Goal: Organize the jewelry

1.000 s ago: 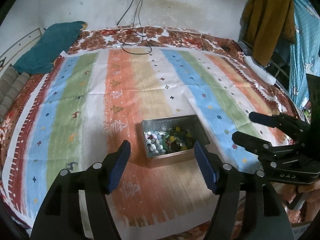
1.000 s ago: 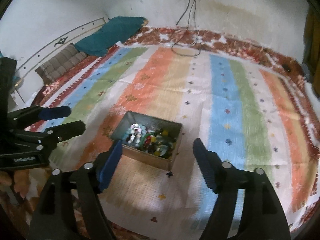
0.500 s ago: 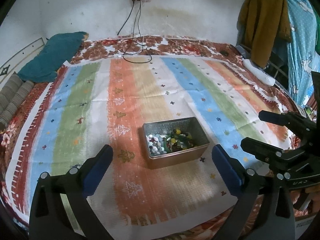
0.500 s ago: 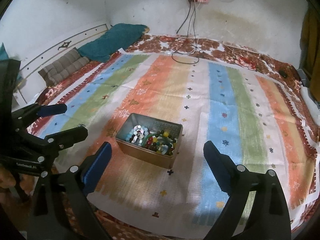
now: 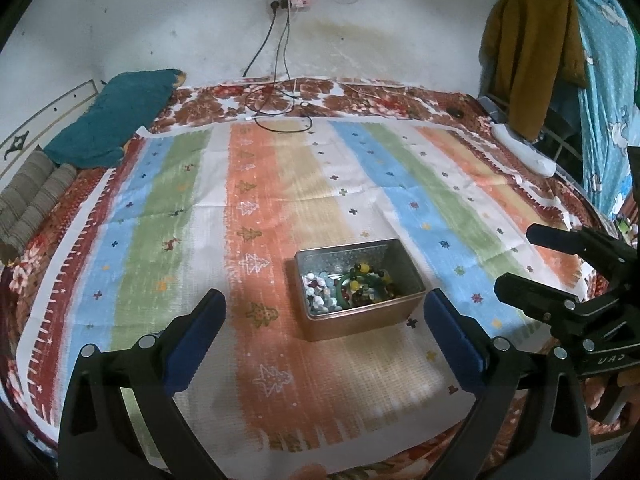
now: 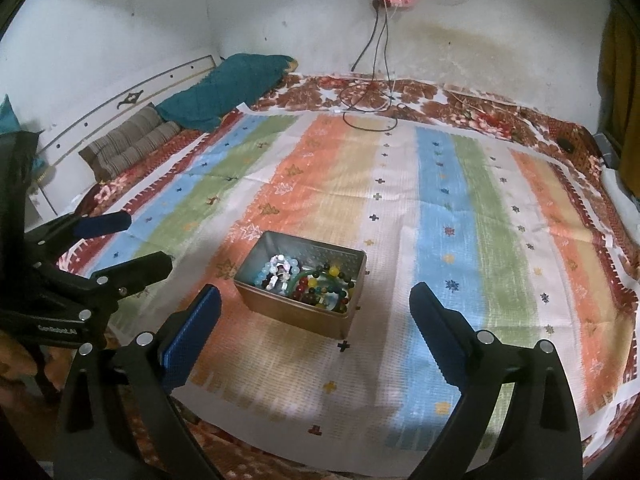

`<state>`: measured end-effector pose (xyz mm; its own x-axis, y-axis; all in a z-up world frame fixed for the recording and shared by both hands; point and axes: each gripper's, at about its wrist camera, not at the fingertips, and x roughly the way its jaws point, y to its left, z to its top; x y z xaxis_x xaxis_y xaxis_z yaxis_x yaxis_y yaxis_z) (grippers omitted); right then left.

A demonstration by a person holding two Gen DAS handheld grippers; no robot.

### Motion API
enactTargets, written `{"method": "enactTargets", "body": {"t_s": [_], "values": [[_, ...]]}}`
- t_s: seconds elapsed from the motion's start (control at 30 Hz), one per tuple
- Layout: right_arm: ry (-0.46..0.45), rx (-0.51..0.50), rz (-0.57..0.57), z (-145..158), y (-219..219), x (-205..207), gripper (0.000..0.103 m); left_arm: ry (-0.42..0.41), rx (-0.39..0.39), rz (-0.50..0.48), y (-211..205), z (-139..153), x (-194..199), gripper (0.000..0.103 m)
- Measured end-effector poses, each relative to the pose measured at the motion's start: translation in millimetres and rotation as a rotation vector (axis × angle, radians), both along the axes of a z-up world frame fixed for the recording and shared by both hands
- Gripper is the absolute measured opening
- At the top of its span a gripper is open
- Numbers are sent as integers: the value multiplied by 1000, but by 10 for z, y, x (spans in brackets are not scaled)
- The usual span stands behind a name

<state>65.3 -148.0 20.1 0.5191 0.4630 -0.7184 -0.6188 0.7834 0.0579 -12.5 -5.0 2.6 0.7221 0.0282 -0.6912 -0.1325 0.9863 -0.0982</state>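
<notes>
An open metal tin [image 5: 404, 312] [image 6: 256, 300] stands on the striped cloth. It holds bead bracelets: a pale white and blue one [image 5: 318, 290] [image 6: 278, 272], a green bangle [image 5: 343, 286] [image 6: 298, 280], and dark multicoloured beads [image 5: 372, 280] [image 6: 326, 288]. My left gripper [image 5: 325, 334] is open and empty, above the cloth in front of the tin. My right gripper [image 6: 316, 328] is open and empty, also in front of the tin. Each gripper shows in the other's view, the right one [image 5: 520, 264] and the left one [image 6: 140, 240].
The striped cloth [image 5: 260, 184] [image 6: 440, 200] covers a bed with a floral sheet. A teal pillow [image 5: 116, 116] [image 6: 228, 88] and striped cushions [image 5: 36, 196] lie at the far left. Black cables [image 5: 280, 112] trail from a wall socket. Clothes [image 5: 532, 48] hang at the right.
Both grippers have opened wider and drawn back and up from the tin. The tin and its beads have not moved.
</notes>
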Motion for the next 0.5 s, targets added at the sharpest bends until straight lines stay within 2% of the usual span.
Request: {"method": "enactTargets", "body": {"t_s": [0.5], "values": [[1, 4, 1, 9, 14, -18, 96, -11, 21, -28, -84, 12, -24, 97]]}}
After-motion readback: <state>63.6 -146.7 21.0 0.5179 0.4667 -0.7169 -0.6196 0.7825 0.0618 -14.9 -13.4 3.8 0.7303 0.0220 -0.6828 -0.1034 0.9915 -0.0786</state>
